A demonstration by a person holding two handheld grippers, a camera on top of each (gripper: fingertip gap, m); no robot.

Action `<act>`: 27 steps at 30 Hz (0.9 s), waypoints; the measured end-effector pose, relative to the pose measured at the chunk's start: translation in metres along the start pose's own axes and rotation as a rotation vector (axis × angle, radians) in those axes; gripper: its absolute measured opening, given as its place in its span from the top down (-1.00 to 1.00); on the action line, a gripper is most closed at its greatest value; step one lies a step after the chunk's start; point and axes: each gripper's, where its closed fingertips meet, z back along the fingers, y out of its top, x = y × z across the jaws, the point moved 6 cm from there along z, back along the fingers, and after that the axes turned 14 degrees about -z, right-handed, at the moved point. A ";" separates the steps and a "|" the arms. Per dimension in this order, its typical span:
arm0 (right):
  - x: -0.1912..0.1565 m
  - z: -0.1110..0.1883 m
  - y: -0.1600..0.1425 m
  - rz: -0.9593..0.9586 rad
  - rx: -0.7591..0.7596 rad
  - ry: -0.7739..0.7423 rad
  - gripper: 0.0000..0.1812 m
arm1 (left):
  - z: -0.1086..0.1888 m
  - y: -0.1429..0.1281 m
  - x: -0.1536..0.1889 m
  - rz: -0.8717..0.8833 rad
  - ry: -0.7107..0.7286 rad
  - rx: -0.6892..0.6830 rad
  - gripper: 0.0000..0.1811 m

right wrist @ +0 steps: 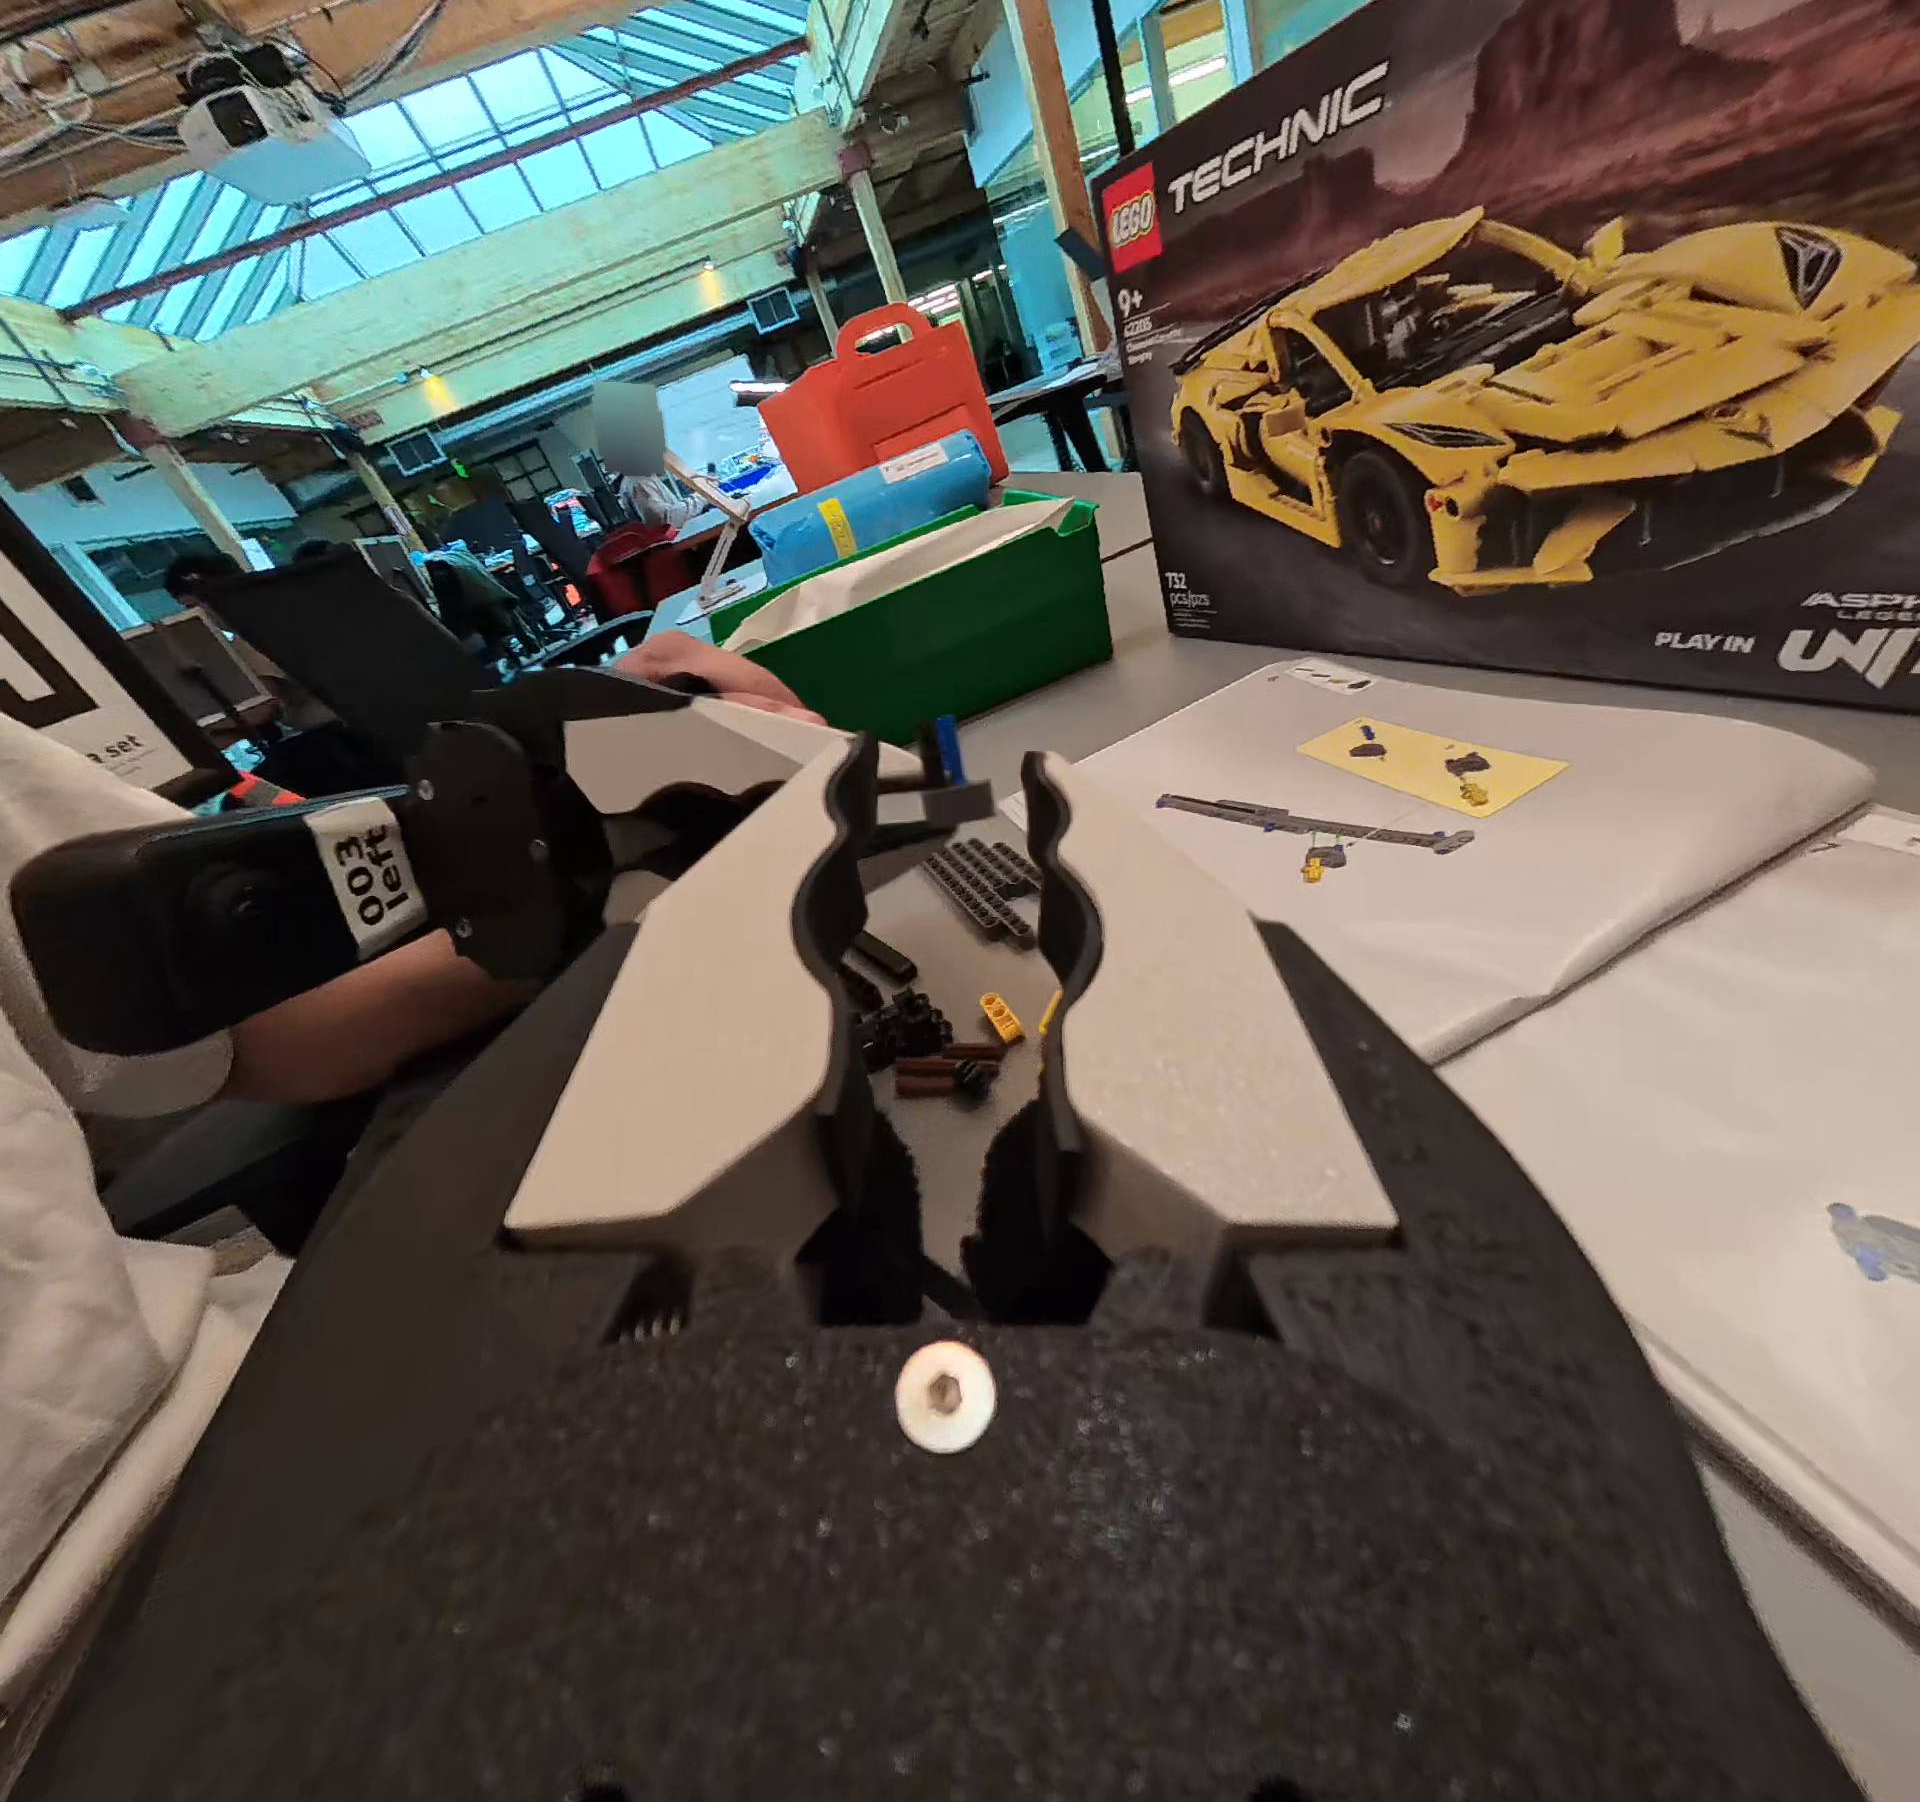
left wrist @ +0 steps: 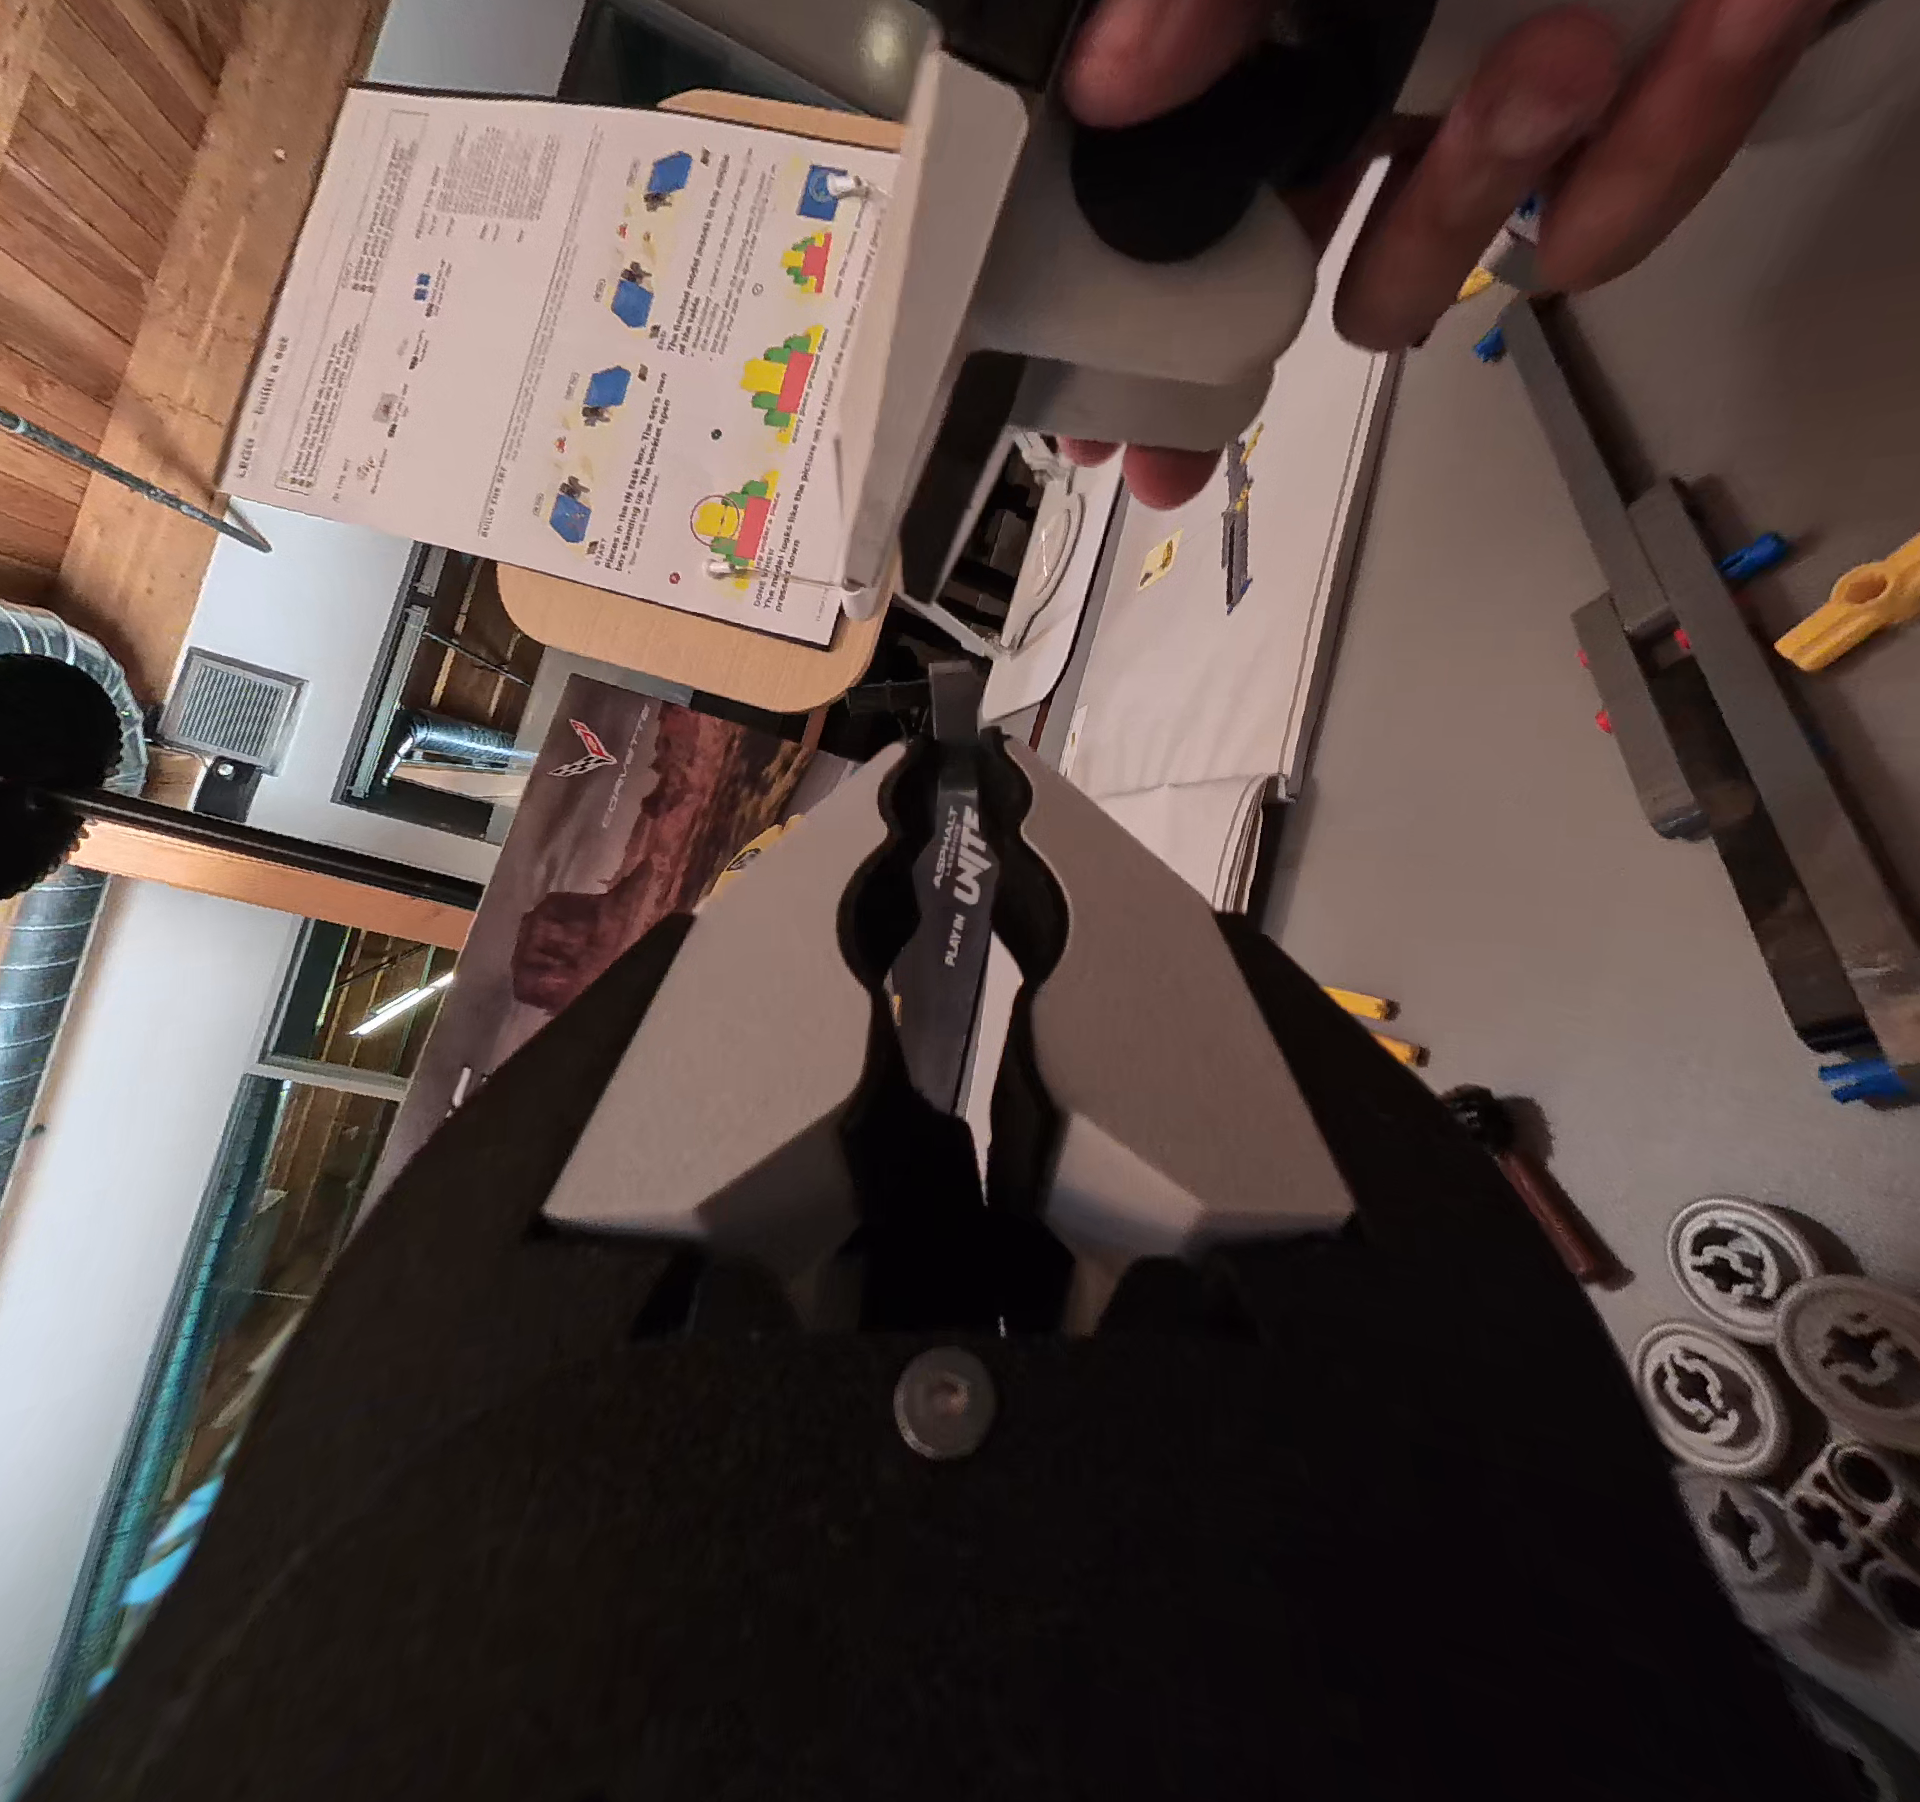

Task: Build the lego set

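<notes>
We clamped the left gripper (right wrist: 940, 796) on a grey beam (right wrist: 951, 802), right gripper (right wrist: 945, 817) parted to receive it.

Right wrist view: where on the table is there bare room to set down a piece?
A bare grey strip lies between the green bin, the set box and the open booklet. Crowded: ahead of the open right gripper, loose beams and pins lie close, and the left gripper holds a grey piece there.
</notes>
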 end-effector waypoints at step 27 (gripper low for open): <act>-0.025 0.012 0.019 0.047 0.117 0.150 0.71 | 0.015 -0.007 -0.048 1.461 -0.358 0.829 0.94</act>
